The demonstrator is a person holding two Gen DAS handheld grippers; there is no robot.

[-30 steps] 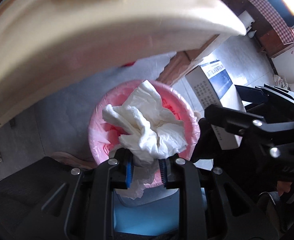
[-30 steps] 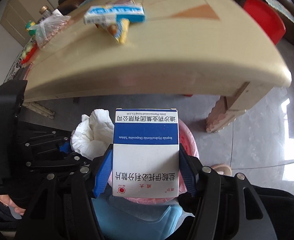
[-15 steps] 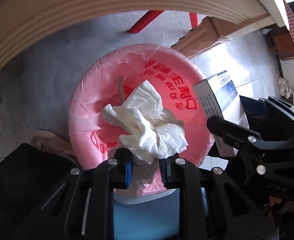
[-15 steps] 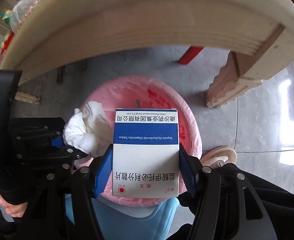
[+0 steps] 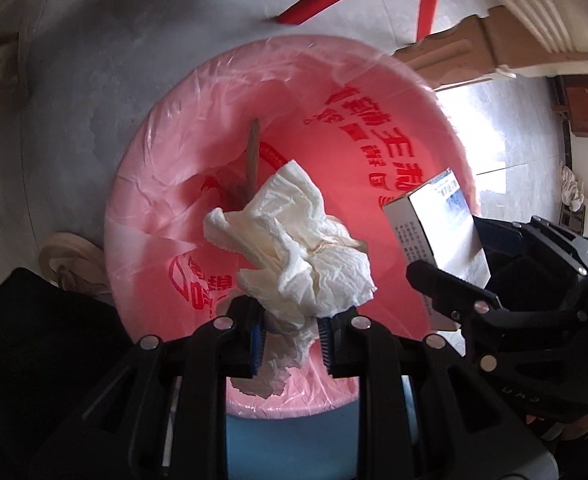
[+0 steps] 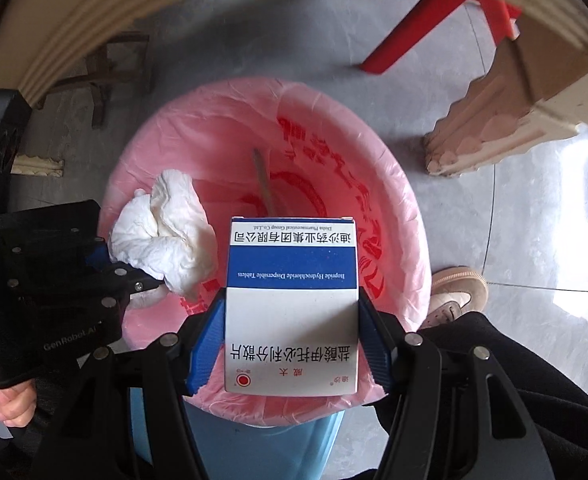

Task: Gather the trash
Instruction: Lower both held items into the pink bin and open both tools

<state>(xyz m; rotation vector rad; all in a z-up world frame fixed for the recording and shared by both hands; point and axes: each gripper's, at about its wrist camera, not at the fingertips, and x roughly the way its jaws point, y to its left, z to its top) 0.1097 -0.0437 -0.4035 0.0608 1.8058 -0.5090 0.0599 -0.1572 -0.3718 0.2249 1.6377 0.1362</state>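
The bin (image 6: 254, 440), a blue tub lined with a pink bag (image 5: 222, 128), is the landmark for everything here. It stands on the grey floor just in front of the person's shoe (image 6: 453, 296), with the table leg (image 6: 505, 120) beyond its far right side and the red stool leg (image 6: 421, 28) behind it. A thin brown stick (image 5: 252, 160) already lies inside, against the liner's far wall.

The medicine box (image 6: 292, 304), white with a blue band, hangs over the near right part of the bin's mouth. The right gripper (image 6: 292, 344) is clamped on its two side faces, with the box upright between the blue pads.

The crumpled tissue (image 5: 294, 256) hangs over the near left part of the mouth, above the liner's inner wall. The left gripper (image 5: 290, 340) is pinched tight on its lower folds, and most of the wad bulges out past the fingertips.

The step in hand looks like the drop. To do it well, both loads should be fully inside the rim before either grip loosens; the box seems close to the near edge, so nudging it toward the bin's centre would help. Open the jaws wide and cleanly, since tissue tends to snag on ribbed pads; a slight shake may free it. Avoid dragging the liner inward.
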